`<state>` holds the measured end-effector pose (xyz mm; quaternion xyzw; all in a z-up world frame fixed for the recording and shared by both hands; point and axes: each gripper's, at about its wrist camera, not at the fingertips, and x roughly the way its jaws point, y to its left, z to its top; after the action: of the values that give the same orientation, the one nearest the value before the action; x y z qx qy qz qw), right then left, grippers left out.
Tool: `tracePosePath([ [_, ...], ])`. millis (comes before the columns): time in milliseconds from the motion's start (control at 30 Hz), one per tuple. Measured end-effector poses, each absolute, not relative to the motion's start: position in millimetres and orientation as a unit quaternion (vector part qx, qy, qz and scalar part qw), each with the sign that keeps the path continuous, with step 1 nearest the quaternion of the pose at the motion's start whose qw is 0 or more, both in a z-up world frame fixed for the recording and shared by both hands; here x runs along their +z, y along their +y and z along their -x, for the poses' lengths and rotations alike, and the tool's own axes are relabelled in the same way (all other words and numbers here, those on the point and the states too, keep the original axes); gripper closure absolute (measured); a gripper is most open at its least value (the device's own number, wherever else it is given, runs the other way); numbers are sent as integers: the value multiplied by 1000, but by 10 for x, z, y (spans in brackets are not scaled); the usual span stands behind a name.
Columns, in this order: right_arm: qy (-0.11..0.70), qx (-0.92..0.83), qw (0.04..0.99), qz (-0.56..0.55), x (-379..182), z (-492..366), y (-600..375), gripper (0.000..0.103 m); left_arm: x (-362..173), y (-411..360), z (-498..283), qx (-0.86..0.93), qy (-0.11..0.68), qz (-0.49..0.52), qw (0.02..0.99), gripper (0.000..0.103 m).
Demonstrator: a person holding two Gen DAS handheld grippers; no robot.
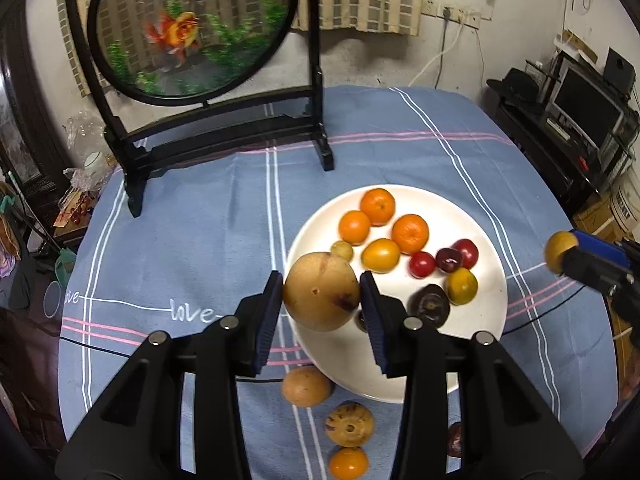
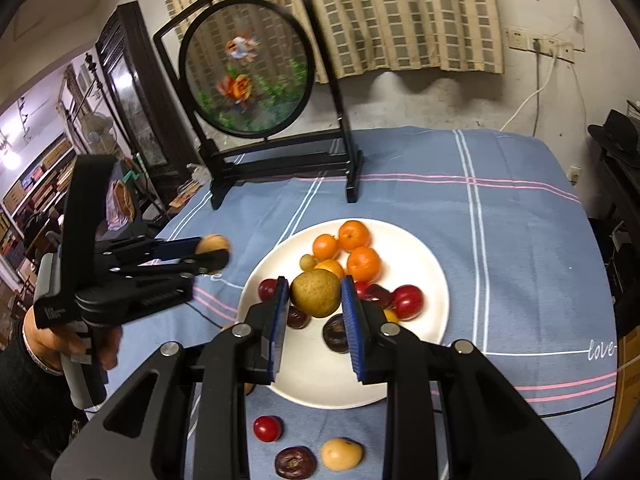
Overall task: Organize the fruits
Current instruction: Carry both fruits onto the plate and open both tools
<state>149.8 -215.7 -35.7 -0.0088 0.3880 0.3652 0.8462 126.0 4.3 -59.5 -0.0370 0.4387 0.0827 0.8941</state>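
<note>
Left tool and right tool each clench a tan round fruit above the white plate; careless release could scatter the crowded tangerines.

Checked curtain on stained white wall, dark wooden cabinet, black media shelf

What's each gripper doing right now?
Left gripper: shut on a round tan-brown fruit.
Right gripper: shut on a small yellow-green pear-shaped fruit.
</note>
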Motion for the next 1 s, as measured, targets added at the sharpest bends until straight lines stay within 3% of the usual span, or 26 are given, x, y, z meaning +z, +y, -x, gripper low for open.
tracePosePath([
  [933, 438, 373, 817, 36, -854, -1821, -1697, 74, -880, -106, -1525, 49, 459, 27, 887, 63],
  [1000, 453, 364, 812, 44, -937, -1897, -1629, 72, -935, -91, -1542, 57, 468, 27, 882, 58],
])
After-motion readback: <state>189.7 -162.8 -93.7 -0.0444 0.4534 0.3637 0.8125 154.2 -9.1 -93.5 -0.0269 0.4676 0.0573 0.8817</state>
